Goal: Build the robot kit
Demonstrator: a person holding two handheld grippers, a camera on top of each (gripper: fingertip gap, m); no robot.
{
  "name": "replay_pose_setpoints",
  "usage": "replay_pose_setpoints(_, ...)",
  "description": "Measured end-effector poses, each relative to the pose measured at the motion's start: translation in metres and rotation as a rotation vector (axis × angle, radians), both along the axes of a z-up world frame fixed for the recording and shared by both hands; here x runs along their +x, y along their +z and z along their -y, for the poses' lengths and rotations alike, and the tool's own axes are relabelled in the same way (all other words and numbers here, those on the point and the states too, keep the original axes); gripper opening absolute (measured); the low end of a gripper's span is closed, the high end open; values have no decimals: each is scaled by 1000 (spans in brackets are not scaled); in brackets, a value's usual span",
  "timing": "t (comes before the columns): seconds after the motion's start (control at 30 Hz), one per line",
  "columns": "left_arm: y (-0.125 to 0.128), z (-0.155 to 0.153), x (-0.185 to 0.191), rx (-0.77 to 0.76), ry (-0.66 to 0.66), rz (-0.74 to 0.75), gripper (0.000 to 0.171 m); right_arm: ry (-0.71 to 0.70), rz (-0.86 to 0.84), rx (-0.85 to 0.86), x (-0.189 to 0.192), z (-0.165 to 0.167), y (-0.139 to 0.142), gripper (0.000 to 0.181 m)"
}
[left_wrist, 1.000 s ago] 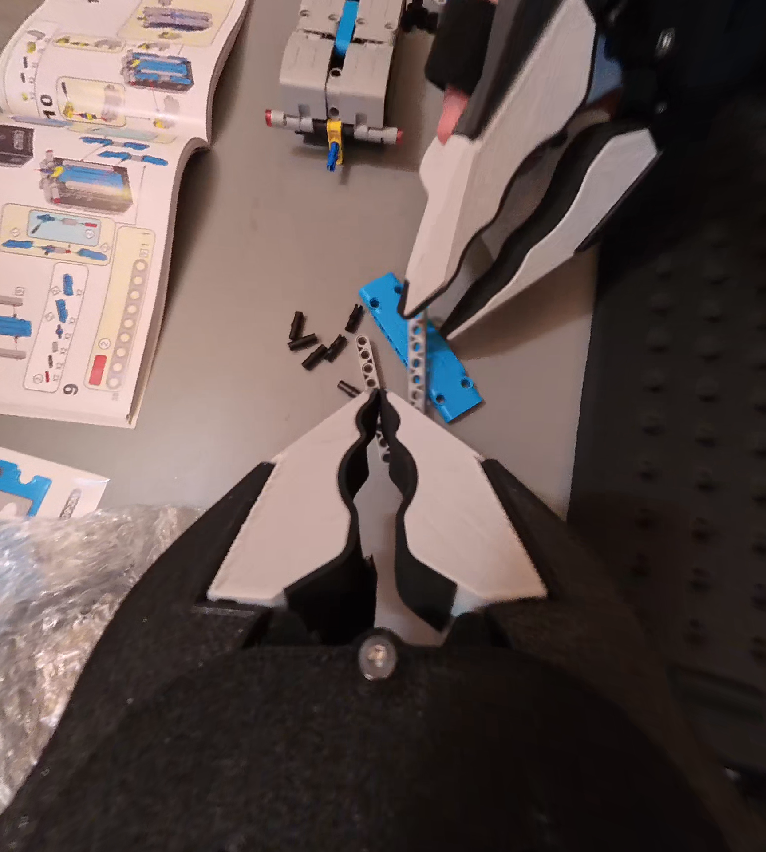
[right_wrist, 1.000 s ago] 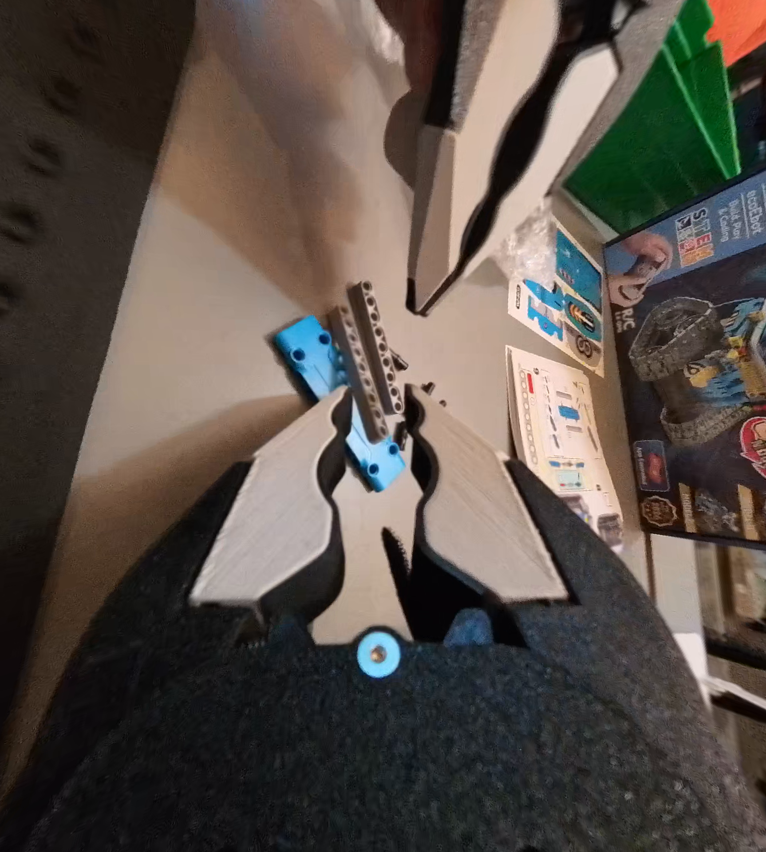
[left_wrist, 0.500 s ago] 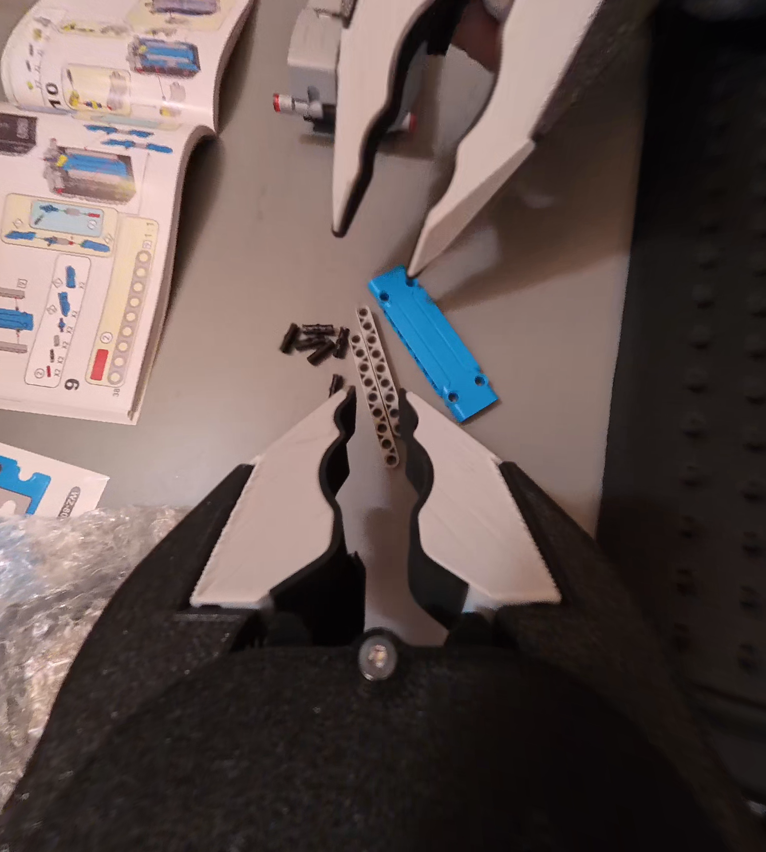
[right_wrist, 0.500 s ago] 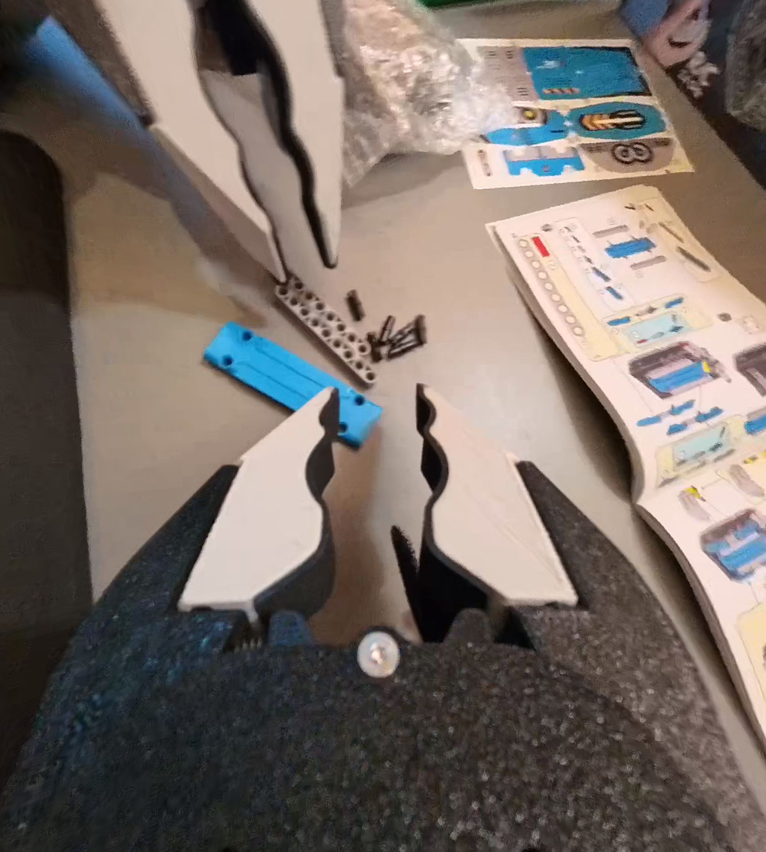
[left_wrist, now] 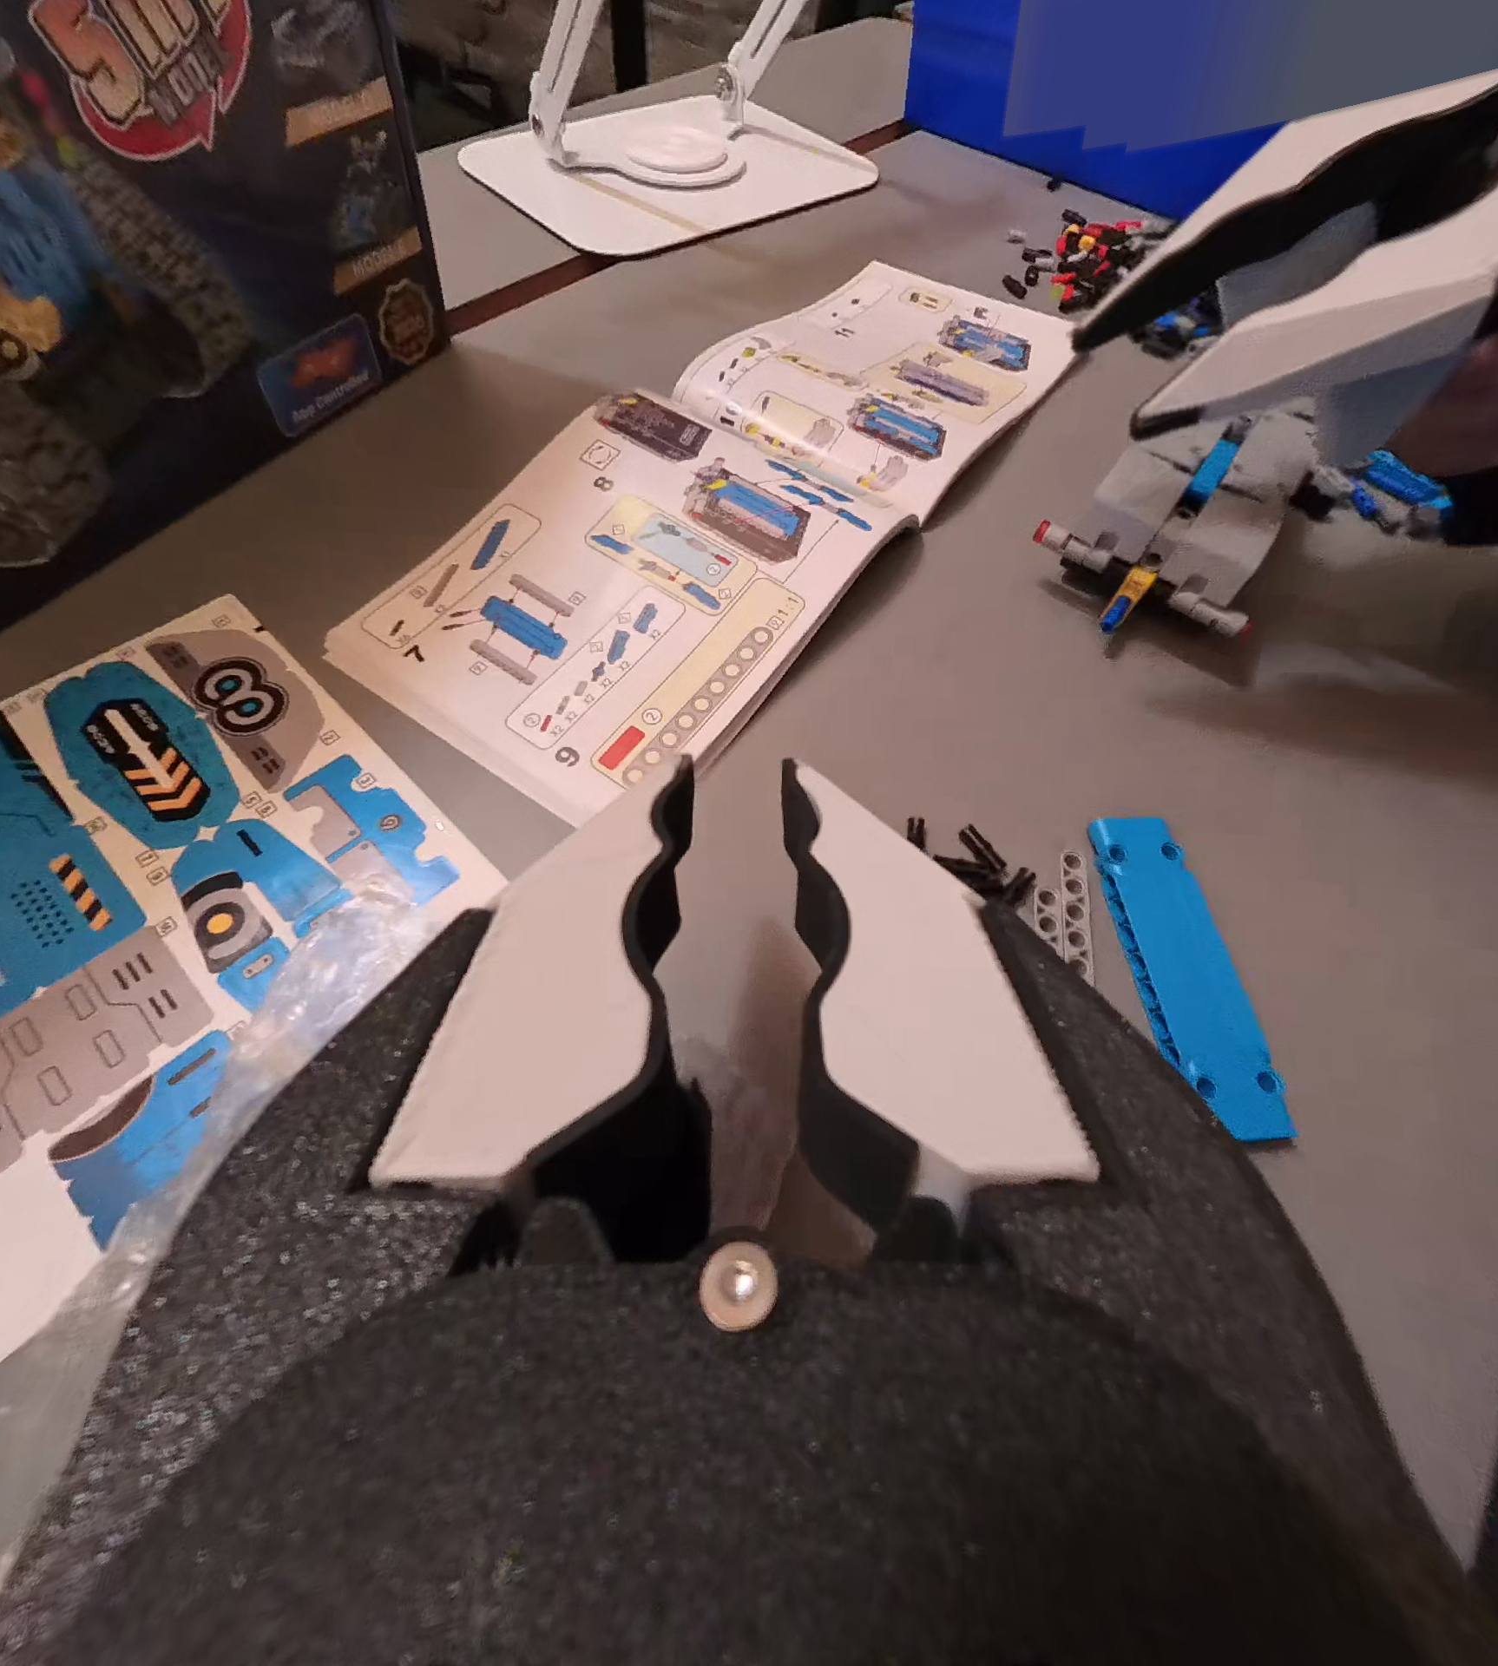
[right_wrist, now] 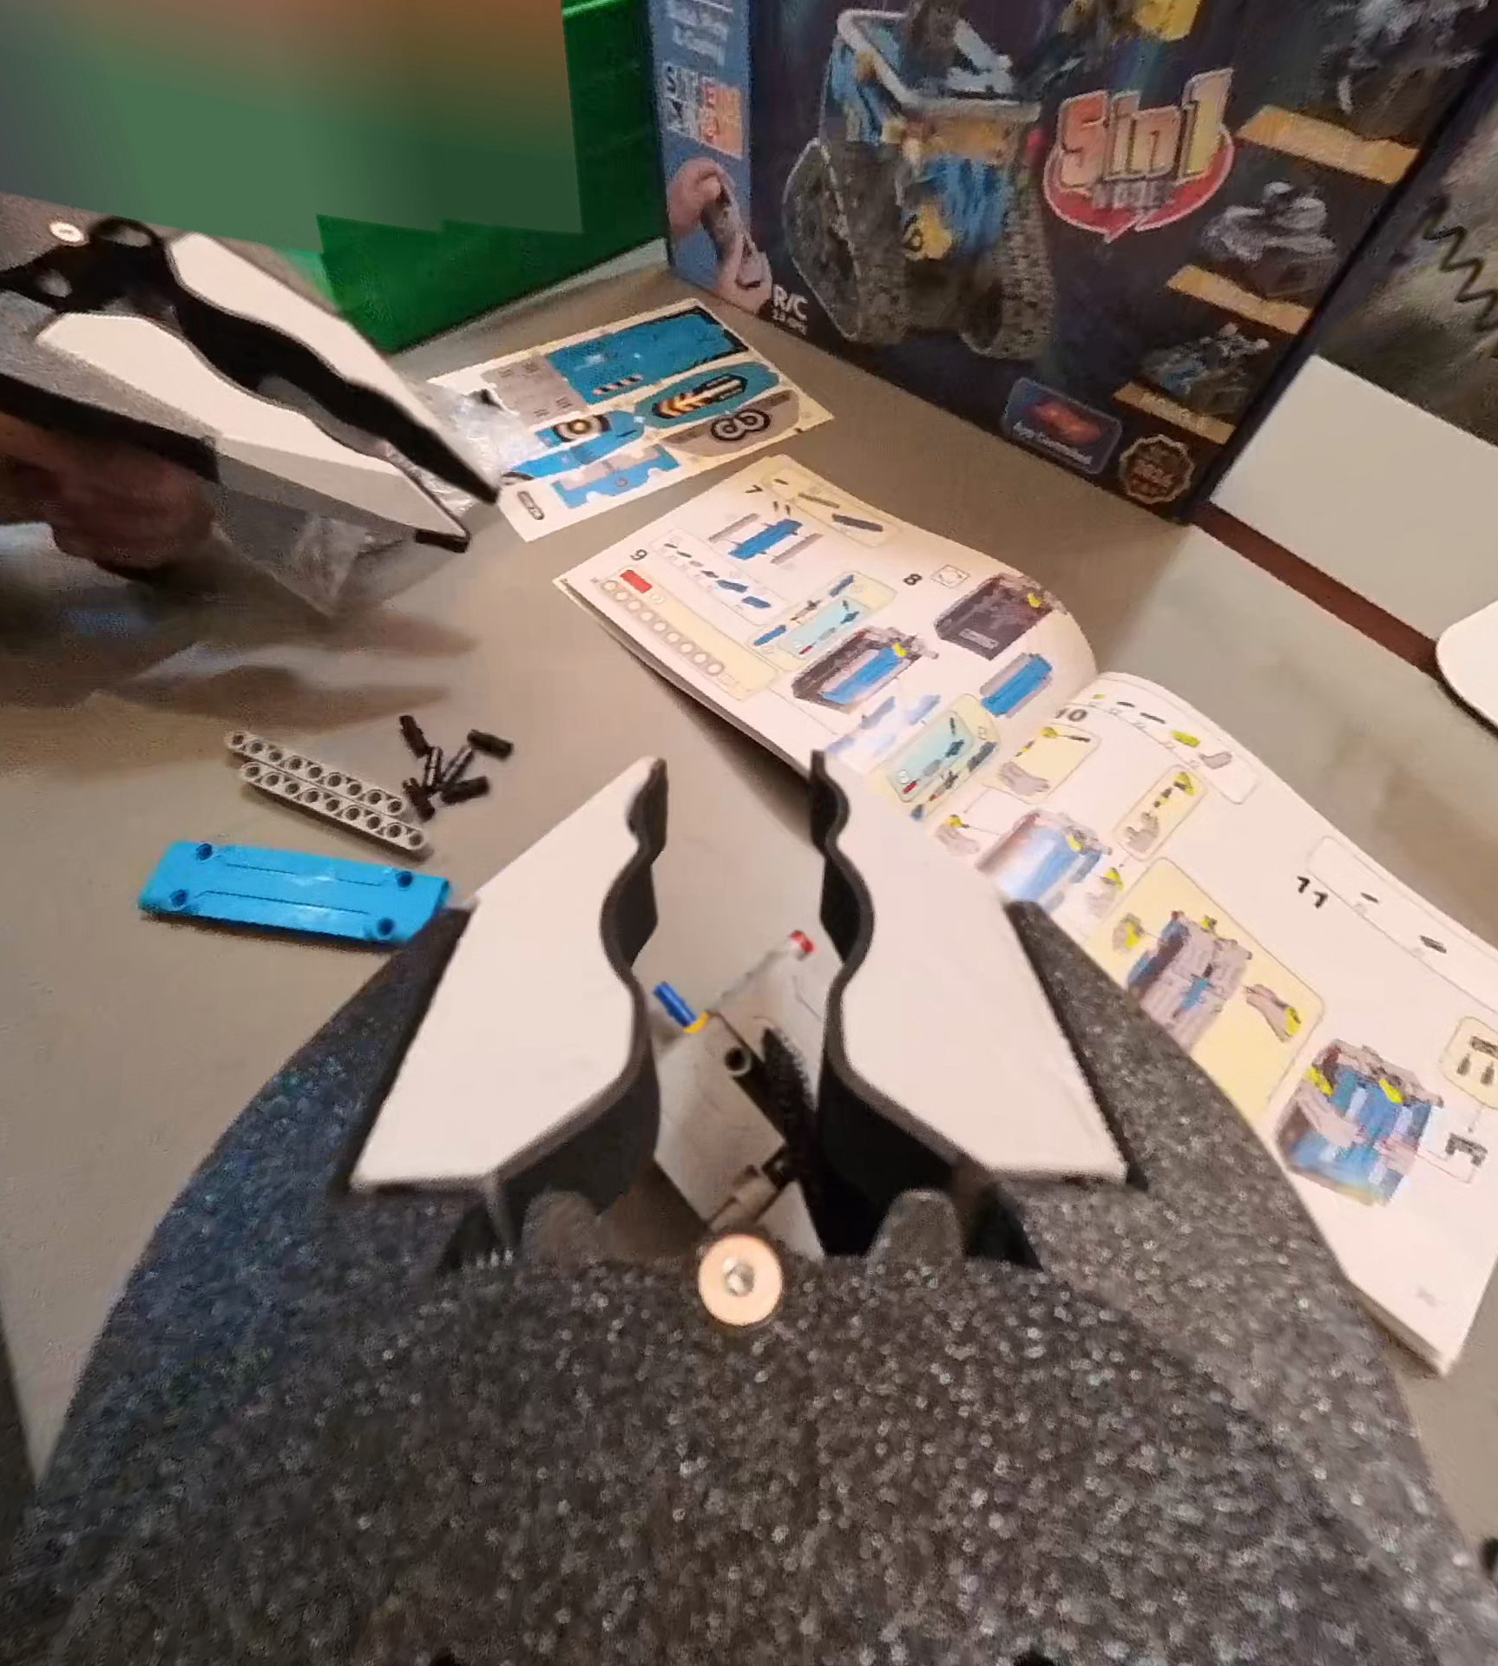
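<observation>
Bare grey table [left_wrist: 953, 703] lies open between the spread fingers of the left gripper [left_wrist: 736, 775], with the open instruction booklet [left_wrist: 709, 541] bounding it on the far left and the black pins [left_wrist: 966, 861], grey beams [left_wrist: 1065, 910] and blue plate [left_wrist: 1187, 974] on the right. The grey built assembly [left_wrist: 1178, 532] blocks the far right, directly under the right gripper [right_wrist: 736, 775]. A sticker sheet [left_wrist: 123, 883] and clear bag [left_wrist: 294, 1010] crowd the near left.

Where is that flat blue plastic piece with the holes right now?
The flat blue plastic panel lies on the grey table, left of the right gripper's fingers in the right wrist view, just beside two grey holed beams.
</observation>
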State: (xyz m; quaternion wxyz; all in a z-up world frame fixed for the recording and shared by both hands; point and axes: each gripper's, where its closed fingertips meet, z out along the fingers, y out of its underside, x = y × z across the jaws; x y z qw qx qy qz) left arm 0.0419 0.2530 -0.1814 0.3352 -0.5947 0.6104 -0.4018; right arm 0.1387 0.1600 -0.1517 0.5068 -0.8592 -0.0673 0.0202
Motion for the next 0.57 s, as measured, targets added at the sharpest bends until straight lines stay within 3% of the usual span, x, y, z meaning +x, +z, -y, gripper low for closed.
replay_pose_setpoints(0.27,-5,-4,-2,-53,-13,-12,18,-35,0,-51,17,3,-18,30)
replay_pose_setpoints(0.47,-2,5,-3,-208,-51,-7,18,-12,-163,-34,10,2,-13,30)
replay_pose_setpoints(0.57,-5,10,-3,-216,-67,-15,18,-13,-220,-19,13,2,-11,30)
